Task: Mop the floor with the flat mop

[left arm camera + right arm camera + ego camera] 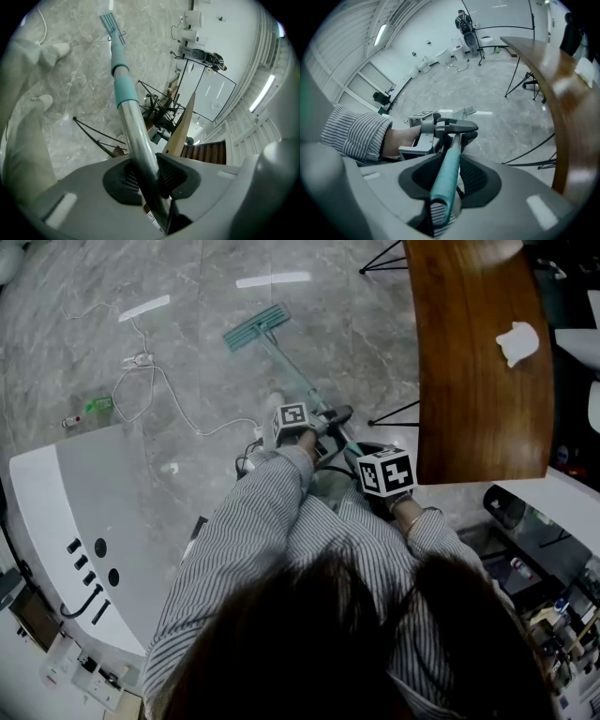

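A flat mop with a teal head (256,326) rests on the grey marble floor ahead of me; its pole (298,381) runs back toward my body. My left gripper (314,427) is shut on the metal pole (138,140), below a teal collar (123,86); the mop head (111,26) shows far down the pole. My right gripper (375,491) is shut on the teal grip (446,176) at the pole's upper end. From the right gripper view the left gripper (449,127) sits just ahead on the same pole.
A long wooden table (478,352) on thin black legs stands to the right, with a white object (517,341) on it. A white cable (150,390) and small items lie on the floor at left. A white curved counter (84,521) is at lower left.
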